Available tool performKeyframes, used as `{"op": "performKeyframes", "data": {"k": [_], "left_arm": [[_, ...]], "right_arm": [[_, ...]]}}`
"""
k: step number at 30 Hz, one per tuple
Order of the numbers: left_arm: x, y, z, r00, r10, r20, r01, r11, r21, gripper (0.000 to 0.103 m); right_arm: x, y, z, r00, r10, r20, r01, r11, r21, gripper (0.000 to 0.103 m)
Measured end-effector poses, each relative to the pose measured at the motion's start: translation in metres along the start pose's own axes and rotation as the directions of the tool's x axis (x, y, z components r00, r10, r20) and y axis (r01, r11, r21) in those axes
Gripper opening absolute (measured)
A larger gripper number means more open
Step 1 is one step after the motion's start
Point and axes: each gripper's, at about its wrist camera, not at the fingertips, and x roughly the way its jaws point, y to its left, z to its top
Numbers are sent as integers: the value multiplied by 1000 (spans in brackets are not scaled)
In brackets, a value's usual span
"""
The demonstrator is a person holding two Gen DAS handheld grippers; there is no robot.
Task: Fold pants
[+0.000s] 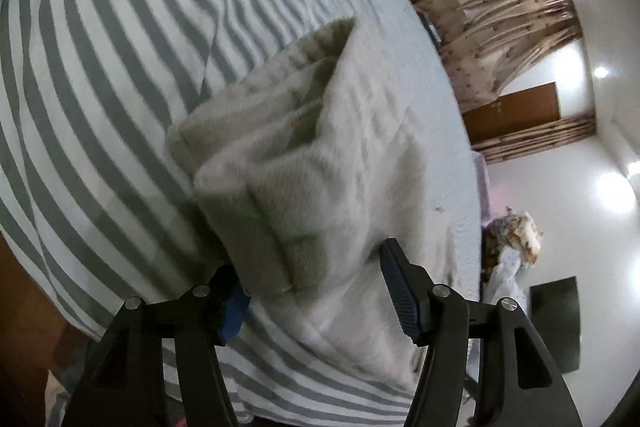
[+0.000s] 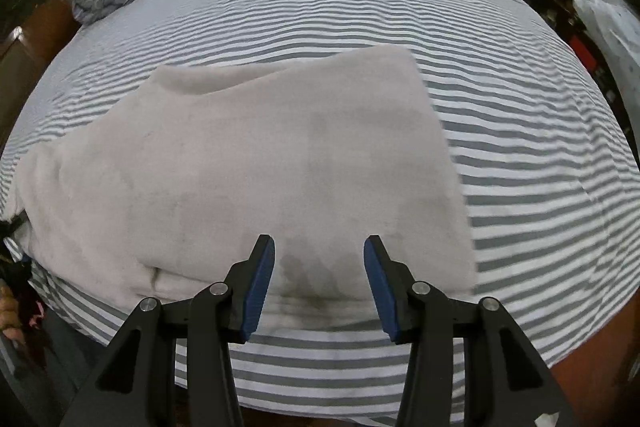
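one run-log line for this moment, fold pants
stage: pants folded on striped bed | left gripper: open, straddling fold edge | right gripper: open, over near edge

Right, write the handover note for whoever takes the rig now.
Left tool: jaws apart around the end of the folded pants; one pad is hidden behind the fabric, so a grip cannot be confirmed.
Right tool: open, empty, hovering over the pants' near edge.
Pants: pale fleece, lying folded in layers on the striped bed sheet, toward its near edge.
Done: at least one fold is in.
Left: probably a final fold and smoothing; check that the stacked edges line up.
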Motion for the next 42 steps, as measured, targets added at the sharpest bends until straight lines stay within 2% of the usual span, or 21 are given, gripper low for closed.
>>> {"op": "performKeyframes", "data": {"k": [4,8,16,17,19,24,30,32,35,38,40,42], "left_arm": [[0,3,7,999,-45,-19,45,999,-8,61],[9,6,1,1000,4,-5,-4,998,57,61],[10,6,-4,999,-30,17,29,999,36,60],[11,4,-4,999,-25,26,24,999,37,56],[13,0,-5,999,2,42,-5,998,55,33],[5,-10,-8,998,14,66,-19,997,69,25],[-9,-59,-19,992,31,122,-54,981,187,21],[-12,-84,-23,990,38,136,-69,971,231,20],[-10,-129,-33,987,42,152,-92,936,340,20],[-5,-180,-54,989,21,147,-86,887,454,20],[3,-218,-73,992,-13,122,-54,846,531,17],[15,-250,-92,994,-10,112,-58,809,586,17]], "right_arm": [[10,21,-2,1000,13,-28,-14,1000,-24,44],[15,32,0,1000,4,-31,-6,999,-50,46],[28,38,1,999,10,-44,-12,999,-51,54],[29,38,1,999,11,-40,-13,999,-46,56],[30,39,0,999,8,-34,-10,999,-49,58],[35,51,-5,999,-42,-18,39,993,-114,61],[33,47,-7,1000,-23,-8,22,994,-112,61],[30,44,-8,1000,-8,-3,8,995,-99,63],[25,36,-6,999,37,-2,-37,997,-71,63],[8,17,-4,991,128,33,-128,992,8,62],[-3,5,-2,982,177,67,-180,983,41,62],[-15,-13,2,973,206,105,-215,974,75,62]]}}
